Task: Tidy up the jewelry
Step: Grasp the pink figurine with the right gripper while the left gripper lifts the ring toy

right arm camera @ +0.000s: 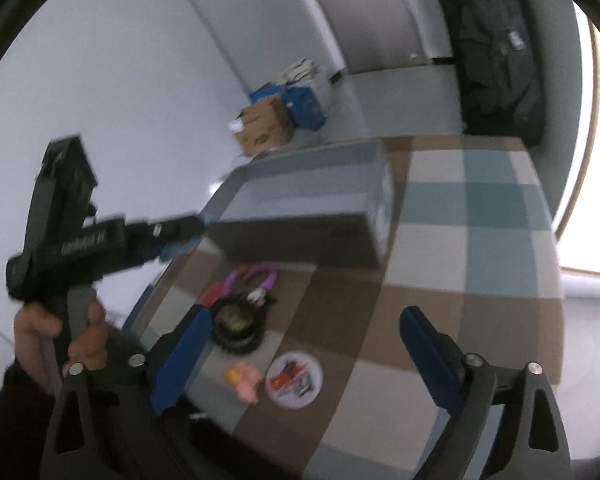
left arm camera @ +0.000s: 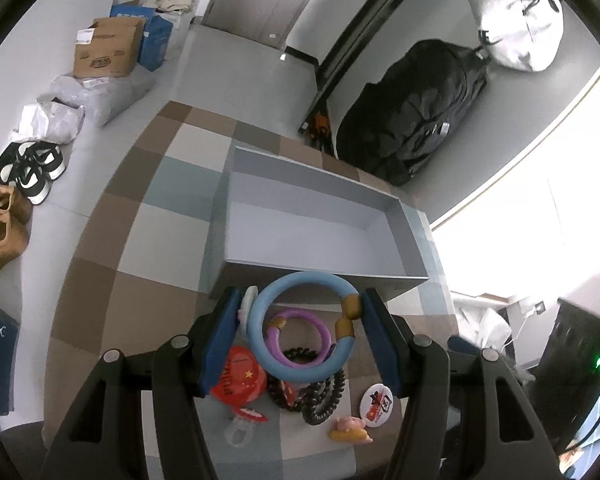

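Blown-out window (left arm camera: 540, 220) glare, right view blurred

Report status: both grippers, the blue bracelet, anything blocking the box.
Left gripper shut on blue bracelet, lifted just short of the grey box. Right gripper open, holding nothing. Nothing blocks the box.

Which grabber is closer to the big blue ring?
The left one. The left gripper has the blue bracelet right between its fingers, lifted near the gray box. The right gripper is open and empty, off over the checkered table.
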